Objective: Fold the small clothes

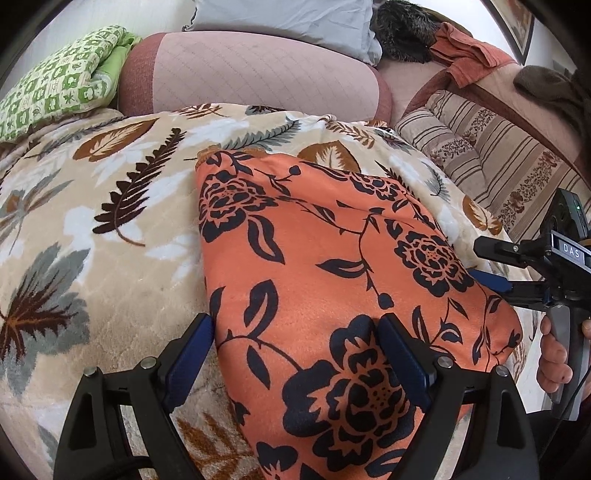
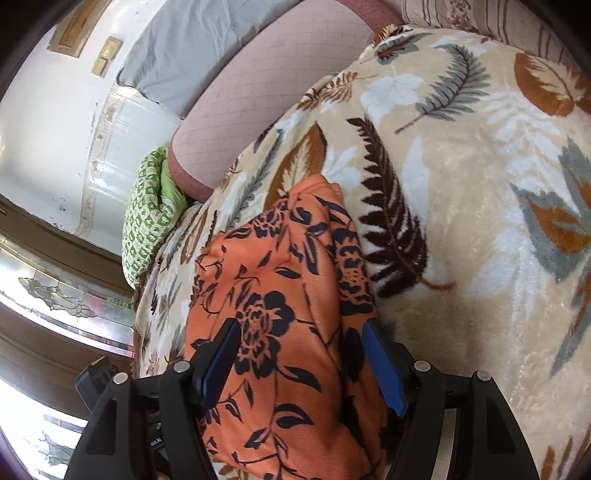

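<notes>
An orange garment with a black flower print [image 1: 325, 266] lies folded on a beige leaf-patterned blanket [image 1: 110, 221]. My left gripper [image 1: 295, 332] is open, its fingers astride the garment's near left edge, the right pad [image 1: 402, 354] pressing on the cloth. My right gripper shows in the left wrist view [image 1: 487, 262] at the garment's right edge, open. In the right wrist view the garment [image 2: 280, 295] lies between the open fingers of the right gripper [image 2: 299, 339], on the blanket [image 2: 461, 184].
A pink quilted bolster [image 1: 258, 74] and a grey pillow [image 1: 288, 22] lie behind the blanket. A green patterned quilt [image 1: 59, 85] sits at the back left. A striped cushion [image 1: 480, 158] and an orange cloth [image 1: 469, 55] lie at the right. A wall [image 2: 48, 147] stands at the left.
</notes>
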### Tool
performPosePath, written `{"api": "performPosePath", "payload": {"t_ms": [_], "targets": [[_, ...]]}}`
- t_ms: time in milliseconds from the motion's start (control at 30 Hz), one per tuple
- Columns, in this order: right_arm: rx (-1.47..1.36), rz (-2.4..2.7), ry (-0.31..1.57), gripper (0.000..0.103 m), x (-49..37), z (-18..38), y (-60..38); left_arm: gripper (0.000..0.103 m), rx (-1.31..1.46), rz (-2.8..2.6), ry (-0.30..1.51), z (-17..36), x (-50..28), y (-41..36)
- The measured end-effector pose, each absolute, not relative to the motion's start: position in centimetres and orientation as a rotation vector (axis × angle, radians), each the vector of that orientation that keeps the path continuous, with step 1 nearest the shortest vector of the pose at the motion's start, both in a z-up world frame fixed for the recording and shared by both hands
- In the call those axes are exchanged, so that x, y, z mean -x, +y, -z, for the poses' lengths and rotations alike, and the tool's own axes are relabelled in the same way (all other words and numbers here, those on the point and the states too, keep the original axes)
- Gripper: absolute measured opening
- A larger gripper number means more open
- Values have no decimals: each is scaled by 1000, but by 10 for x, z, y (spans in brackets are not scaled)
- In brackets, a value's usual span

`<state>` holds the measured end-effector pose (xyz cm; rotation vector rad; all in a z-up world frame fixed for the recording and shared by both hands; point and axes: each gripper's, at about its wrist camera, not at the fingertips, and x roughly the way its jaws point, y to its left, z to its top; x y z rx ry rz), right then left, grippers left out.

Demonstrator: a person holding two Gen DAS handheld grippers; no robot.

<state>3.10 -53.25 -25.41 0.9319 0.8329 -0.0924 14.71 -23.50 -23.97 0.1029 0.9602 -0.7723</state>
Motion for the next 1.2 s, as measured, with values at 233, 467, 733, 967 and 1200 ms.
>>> {"api": "performPosePath", "payload": {"t_ms": [233, 467, 733, 967, 1200], "targets": [[-935, 57, 859, 74, -25, 260, -536, 93, -106, 773, 962, 241, -149, -238], [-925, 33, 919, 74, -32, 271, -528, 94, -80, 802, 992, 240, -157, -239], [-936, 70, 915, 74, -30, 273, -538, 94, -30, 793, 1004, 234, -177, -224], [-995, 58, 944, 78, -34, 287, -546, 94, -45, 910, 1114, 251, -178, -238], [-1055, -54, 920, 85, -48, 291, -539, 95, -43, 947, 1140, 255, -182, -240]]}}
